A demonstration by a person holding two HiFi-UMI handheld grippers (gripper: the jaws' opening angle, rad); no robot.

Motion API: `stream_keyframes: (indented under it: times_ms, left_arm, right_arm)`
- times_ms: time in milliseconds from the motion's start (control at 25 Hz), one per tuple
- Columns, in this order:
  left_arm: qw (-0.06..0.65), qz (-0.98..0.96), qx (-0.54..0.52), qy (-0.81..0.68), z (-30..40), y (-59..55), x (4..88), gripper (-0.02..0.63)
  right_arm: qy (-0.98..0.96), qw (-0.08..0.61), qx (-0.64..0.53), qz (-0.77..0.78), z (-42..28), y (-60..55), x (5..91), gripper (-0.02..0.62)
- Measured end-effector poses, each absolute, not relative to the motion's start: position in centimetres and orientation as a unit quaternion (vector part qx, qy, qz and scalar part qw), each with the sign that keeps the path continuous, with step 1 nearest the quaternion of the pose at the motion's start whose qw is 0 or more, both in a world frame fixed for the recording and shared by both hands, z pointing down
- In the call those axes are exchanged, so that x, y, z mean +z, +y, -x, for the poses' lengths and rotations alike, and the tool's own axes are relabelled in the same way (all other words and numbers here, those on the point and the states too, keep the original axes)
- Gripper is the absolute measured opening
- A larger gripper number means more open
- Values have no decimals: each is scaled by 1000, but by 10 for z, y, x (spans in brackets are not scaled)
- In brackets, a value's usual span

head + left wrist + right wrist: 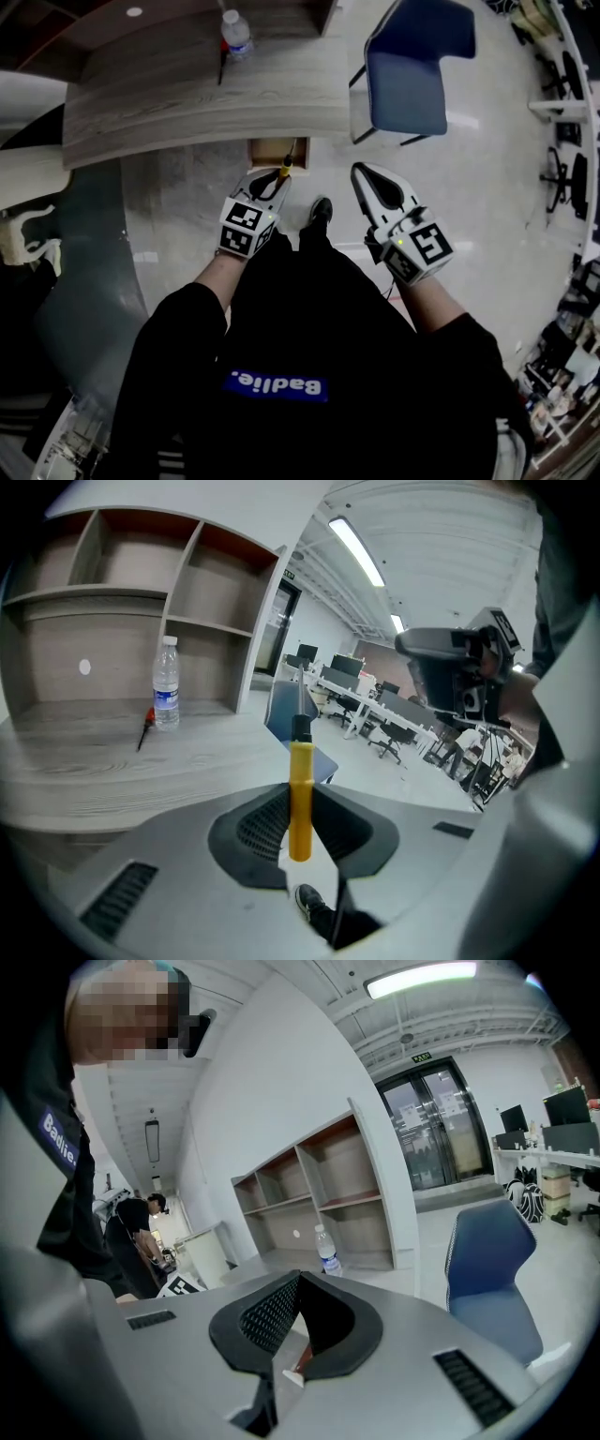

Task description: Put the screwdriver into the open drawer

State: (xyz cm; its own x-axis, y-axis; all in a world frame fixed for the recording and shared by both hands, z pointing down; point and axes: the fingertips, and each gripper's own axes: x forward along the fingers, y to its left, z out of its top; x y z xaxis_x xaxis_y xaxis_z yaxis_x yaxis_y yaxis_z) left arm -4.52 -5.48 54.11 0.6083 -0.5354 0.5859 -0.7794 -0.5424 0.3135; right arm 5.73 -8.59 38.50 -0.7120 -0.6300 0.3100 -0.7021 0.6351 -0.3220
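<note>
A yellow-handled screwdriver [285, 168] is clamped in my left gripper [271, 185], its black shaft slanting towards the open wooden drawer [265, 151] under the desk edge. In the left gripper view the yellow handle [300, 789] stands upright between the dark pads [264, 822], and the left gripper [300, 799] is shut on it. To the right, my right gripper [362, 172] hangs over the floor with its fingers together and nothing in them. In its own view the right gripper [298, 1281] has its pads meeting at the tip.
The curved grey wood desk [187, 103] carries a water bottle [236, 35] and a red screwdriver [223, 62]. A blue chair [417, 66] stands right of the desk. Shelving [131, 592] rises behind the desk. My shoe [321, 210] is below the drawer.
</note>
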Motion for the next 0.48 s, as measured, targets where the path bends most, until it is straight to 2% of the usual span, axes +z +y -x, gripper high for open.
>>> stream_keyframes:
  times_ms: [480]
  left_arm:
    - [298, -835, 269, -376, 35, -47, 605, 72]
  right_arm:
    - [-894, 79, 245, -366, -64, -92, 398, 29]
